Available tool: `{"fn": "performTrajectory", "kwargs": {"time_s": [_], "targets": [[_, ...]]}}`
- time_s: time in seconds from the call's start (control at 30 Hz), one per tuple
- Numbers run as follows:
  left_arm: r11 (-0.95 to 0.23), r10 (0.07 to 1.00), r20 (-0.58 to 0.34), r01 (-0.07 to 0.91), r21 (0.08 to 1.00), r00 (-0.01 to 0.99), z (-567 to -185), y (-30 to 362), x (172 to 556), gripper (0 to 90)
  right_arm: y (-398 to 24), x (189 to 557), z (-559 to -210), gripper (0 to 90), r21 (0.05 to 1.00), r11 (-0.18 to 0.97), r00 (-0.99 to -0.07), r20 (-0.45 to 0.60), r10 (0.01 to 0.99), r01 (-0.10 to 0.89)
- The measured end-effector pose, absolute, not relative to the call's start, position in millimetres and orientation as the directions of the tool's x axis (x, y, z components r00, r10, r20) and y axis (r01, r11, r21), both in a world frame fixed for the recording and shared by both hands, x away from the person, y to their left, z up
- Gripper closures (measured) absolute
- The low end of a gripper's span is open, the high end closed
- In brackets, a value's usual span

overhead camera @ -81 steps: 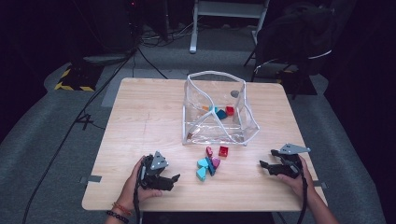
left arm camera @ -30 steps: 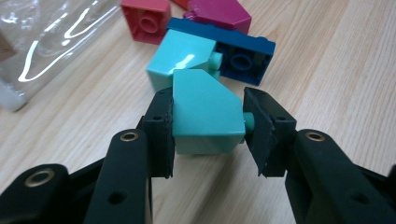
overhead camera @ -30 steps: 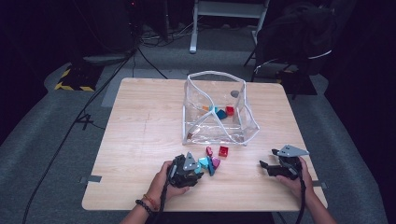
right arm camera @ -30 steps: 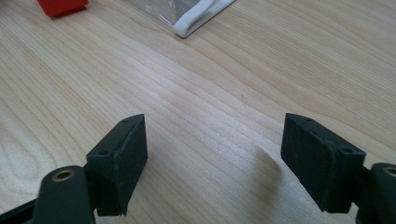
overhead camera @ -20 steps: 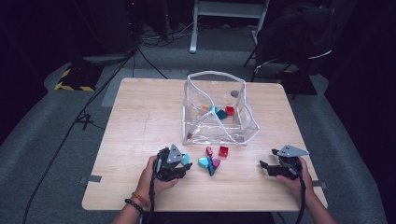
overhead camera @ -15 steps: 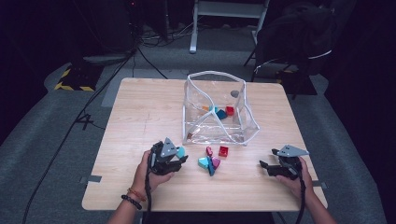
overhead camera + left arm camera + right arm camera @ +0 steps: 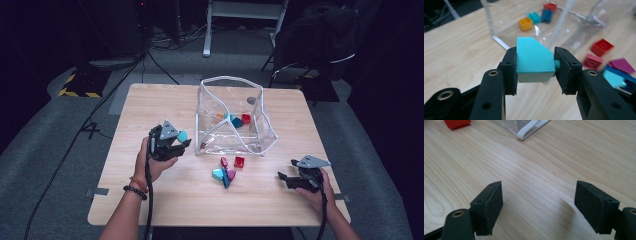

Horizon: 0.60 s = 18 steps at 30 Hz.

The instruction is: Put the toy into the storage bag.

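My left gripper (image 7: 535, 67) is shut on a teal sloped brick (image 7: 534, 60), lifted off the table just left of the clear bag (image 7: 232, 117). From above, that gripper (image 7: 181, 141) sits near the bag's left wall with the teal brick (image 7: 182, 136) at its tip. Inside the bag lie an orange brick (image 7: 525, 23), a teal one (image 7: 535, 17), a blue one (image 7: 547, 15) and a red one (image 7: 550, 6). A small pile of loose bricks (image 7: 224, 174) lies in front of the bag, with a red brick (image 7: 239, 161) beside it. My right gripper (image 7: 537, 206) rests open above bare wood at the table's front right (image 7: 284, 180).
The wooden table (image 7: 150, 110) has free room on its left half and behind the bag. A white-edged corner of the bag (image 7: 531, 131) and a red brick (image 7: 456, 123) lie ahead of the right gripper. Cables and a chair base stand on the floor beyond the table.
My left gripper closed on the teal brick at the pile, then lifted it and carried it left and away from me, toward the bag's left side. The right gripper stayed still.
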<state>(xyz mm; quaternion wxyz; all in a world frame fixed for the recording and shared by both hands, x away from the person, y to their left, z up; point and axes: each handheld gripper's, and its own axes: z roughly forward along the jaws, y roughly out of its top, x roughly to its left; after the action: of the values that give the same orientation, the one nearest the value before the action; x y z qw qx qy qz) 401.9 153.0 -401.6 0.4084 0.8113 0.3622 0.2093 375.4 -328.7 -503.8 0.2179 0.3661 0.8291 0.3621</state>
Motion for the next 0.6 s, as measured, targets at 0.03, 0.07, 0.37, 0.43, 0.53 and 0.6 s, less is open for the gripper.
{"fn": "performTrajectory", "kwargs": {"time_s": [0.03,0.07,0.37,0.43,0.53,0.6], "targets": [[-0.400,0.764,0.045,0.418,0.816,0.644,-398,154,406,57.0,-329,375,-504,23.7,0.760,0.469,-0.637,-0.095,0.765,0.450],[-0.394,0.768,0.045,0.416,0.819,0.639,-394,154,410,57.1,-329,376,-504,23.7,0.759,0.469,-0.636,-0.095,0.766,0.451],[-0.332,0.789,0.022,0.395,0.857,0.614,-358,156,435,57.1,-329,375,-504,23.7,0.760,0.469,-0.637,-0.095,0.765,0.450],[-0.327,0.792,0.026,0.387,0.862,0.610,-350,155,438,57.1,-329,376,-504,23.7,0.759,0.469,-0.637,-0.095,0.765,0.451],[-0.319,0.787,0.028,0.367,0.874,0.616,-335,152,441,57.1,-329,376,-504,23.8,0.759,0.469,-0.637,-0.094,0.765,0.452],[-0.314,0.782,0.033,0.348,0.883,0.622,-323,149,443,57.1,-329,376,-504,23.8,0.760,0.468,-0.637,-0.093,0.765,0.451]]}}
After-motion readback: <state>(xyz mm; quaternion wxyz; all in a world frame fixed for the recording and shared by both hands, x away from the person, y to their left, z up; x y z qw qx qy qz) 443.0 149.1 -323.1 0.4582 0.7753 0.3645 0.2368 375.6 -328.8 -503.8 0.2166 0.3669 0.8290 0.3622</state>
